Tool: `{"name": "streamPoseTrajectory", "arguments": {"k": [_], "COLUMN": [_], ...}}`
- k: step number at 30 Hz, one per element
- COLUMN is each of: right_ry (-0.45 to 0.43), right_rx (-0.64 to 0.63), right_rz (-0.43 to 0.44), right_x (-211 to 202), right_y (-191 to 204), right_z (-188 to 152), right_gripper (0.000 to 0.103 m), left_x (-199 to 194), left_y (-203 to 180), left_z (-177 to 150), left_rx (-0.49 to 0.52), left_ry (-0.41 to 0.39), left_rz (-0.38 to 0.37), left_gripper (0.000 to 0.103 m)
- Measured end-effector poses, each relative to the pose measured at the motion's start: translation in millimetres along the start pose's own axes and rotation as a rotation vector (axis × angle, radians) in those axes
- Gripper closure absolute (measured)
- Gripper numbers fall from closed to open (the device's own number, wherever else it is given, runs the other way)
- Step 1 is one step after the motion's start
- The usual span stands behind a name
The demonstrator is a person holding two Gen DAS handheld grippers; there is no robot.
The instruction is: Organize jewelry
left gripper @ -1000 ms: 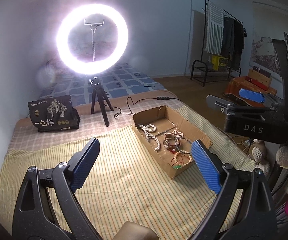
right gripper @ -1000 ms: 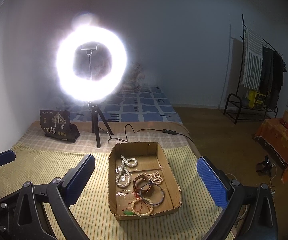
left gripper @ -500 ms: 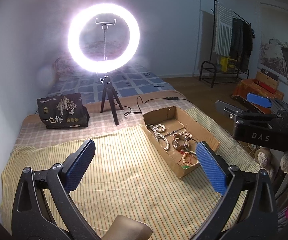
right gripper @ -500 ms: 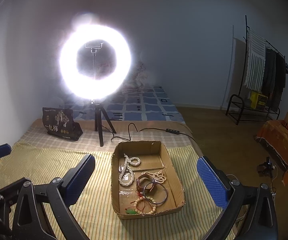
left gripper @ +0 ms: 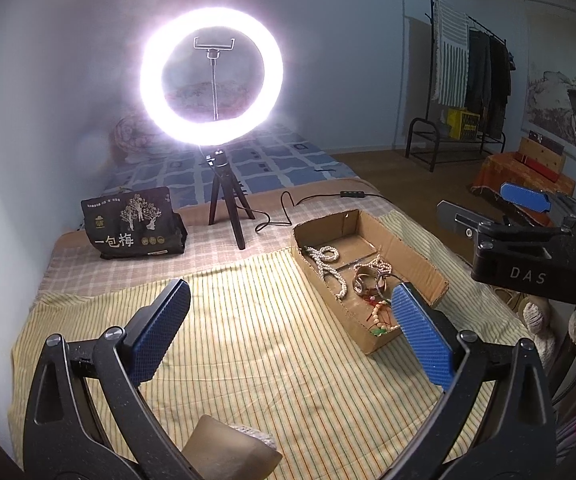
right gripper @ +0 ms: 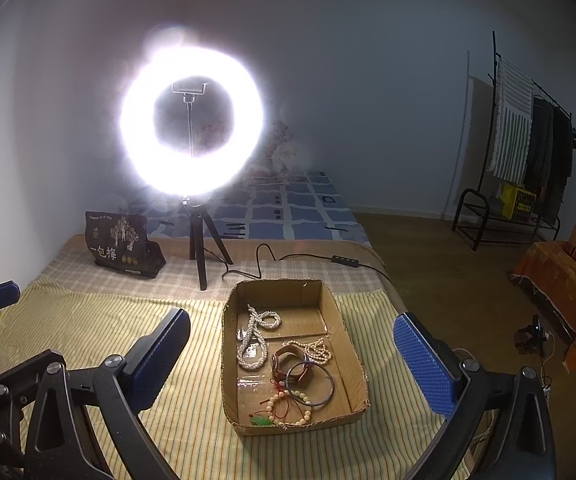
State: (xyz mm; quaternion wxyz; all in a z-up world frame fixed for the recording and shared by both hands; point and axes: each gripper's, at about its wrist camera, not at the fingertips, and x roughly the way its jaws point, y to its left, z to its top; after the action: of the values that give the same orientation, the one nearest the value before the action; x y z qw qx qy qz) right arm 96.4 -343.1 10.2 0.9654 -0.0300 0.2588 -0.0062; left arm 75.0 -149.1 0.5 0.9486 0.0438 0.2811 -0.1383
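Note:
An open cardboard box (right gripper: 230, 360) lies on the striped yellow cloth (right gripper: 108, 328). In it are a white bead necklace (right gripper: 254, 340), a brown bracelet (right gripper: 284, 360), a dark bangle (right gripper: 329, 384) and a beige bead bracelet (right gripper: 288, 408) with red cord and a green pendant. My right gripper (right gripper: 291, 316) hangs before the box, open and holding nothing. In the left wrist view the box (left gripper: 427, 264) sits ahead to the right. My left gripper (left gripper: 291, 288) is open wide over bare cloth, its right pad (left gripper: 419, 332) covering the box's near corner.
A lit ring light on a small tripod (right gripper: 204, 252) stands behind the box, its cable (right gripper: 307, 258) trailing right. A dark printed bag (right gripper: 120, 244) sits at the back left. The bed's right edge drops to a wooden floor (right gripper: 447, 280); a clothes rack (right gripper: 527, 152) stands beyond.
The left gripper's jaws have spread a little wider and its view has swung slightly, shifting the scene rightward. The right view and the jewelry look the same.

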Motion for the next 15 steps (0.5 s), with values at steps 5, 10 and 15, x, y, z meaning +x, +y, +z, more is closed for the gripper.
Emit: {"name": "streamPoseTrajectory", "arguments": {"k": [5,10,15], "right_ry": [0.002,0.002,0.004], "right_rx": [-0.002,-0.013,-0.02], "right_rz": [-0.002,-0.002,-0.001], "right_x": [0.0,-0.4,0.4], "right_y": [0.8,3.7,5.0], "right_z": [-1.1,-1.4,-1.5], "right_gripper": [0.0,0.0,0.0], "left_x": [-1.0,0.6,0.9], "left_y": [-1.0,0.7,1.2], "left_z": [-0.1,-0.2,0.3], "left_rx": [-0.003,-0.012,-0.014], "left_ry": [-0.001,0.004,0.005], "left_rz": [0.003,0.012,0.017], "left_gripper": [0.001,0.001,0.0]}}
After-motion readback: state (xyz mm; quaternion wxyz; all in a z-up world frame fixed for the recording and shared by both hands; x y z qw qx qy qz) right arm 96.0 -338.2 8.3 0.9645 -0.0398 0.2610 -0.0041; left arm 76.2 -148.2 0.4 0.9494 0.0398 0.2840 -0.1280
